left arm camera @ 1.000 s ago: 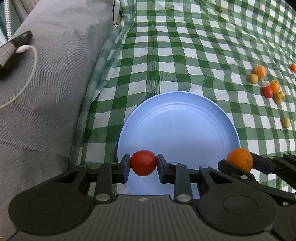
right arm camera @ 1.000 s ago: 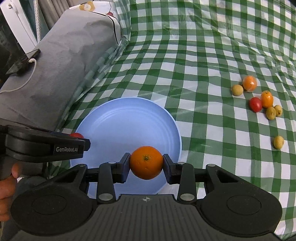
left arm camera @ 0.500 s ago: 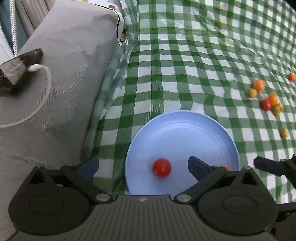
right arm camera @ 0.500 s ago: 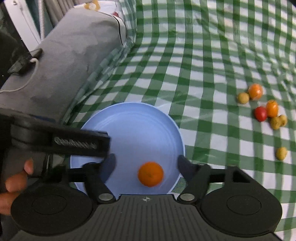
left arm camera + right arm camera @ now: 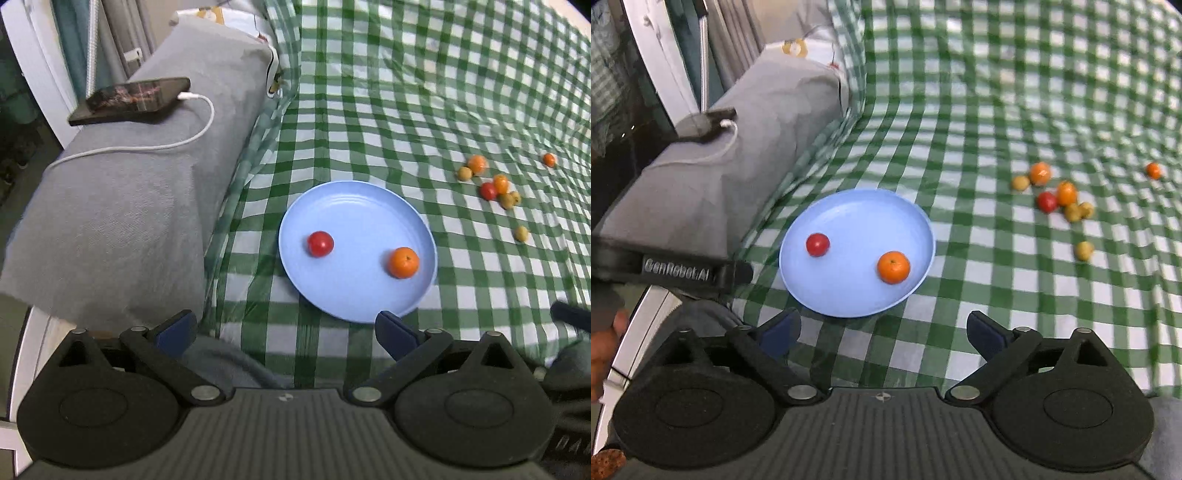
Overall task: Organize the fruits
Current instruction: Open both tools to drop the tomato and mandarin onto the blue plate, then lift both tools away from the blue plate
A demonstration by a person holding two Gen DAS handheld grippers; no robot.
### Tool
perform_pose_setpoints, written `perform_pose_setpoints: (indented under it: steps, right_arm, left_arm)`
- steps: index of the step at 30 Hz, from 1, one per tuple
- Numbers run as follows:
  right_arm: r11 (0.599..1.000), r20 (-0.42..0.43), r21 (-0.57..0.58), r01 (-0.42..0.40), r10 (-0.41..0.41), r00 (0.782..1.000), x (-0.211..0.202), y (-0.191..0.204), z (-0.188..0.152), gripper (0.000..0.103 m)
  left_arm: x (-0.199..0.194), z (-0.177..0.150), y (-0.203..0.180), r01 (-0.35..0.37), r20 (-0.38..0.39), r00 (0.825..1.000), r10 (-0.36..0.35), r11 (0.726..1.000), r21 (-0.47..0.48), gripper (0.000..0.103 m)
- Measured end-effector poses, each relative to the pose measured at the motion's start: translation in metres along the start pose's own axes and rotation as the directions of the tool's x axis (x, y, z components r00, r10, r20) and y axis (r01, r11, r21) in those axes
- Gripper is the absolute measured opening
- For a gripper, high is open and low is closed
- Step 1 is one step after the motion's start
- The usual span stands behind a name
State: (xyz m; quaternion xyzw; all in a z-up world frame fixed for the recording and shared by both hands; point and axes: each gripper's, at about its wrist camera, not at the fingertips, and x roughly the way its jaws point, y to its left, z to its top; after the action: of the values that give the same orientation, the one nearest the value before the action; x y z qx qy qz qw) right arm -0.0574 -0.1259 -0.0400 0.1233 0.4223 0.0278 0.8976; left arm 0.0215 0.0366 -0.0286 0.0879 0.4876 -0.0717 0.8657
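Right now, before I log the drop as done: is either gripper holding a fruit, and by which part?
Nothing is held. Both grippers, left and right, are open and empty; the tomato and orange lie on the plate.

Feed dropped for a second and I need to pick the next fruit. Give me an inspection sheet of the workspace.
Surface: green checked cloth, wrinkled.
Job's things: blue plate holds a tomato and an orange, apart; loose fruits clustered to the right on the cloth.
Clutter: nothing seen.
Grippers: left gripper and right gripper open, empty, fingers just opened, short of the plate.
Cables: white cable plugged into phone.
Surroundings: grey cushion on the left.
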Motion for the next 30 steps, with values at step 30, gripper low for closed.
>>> perform_pose_setpoints:
  steps: [30]
  right_arm:
    - [0.998,0.219,0.064,0.000,-0.014,0.976,-0.091,-0.008,-0.035,0.102]
  left_arm:
    - [-0.081,-0.039,-0.028,-0.054,0.140,0.989,0.045,0.997,0.060,0.103]
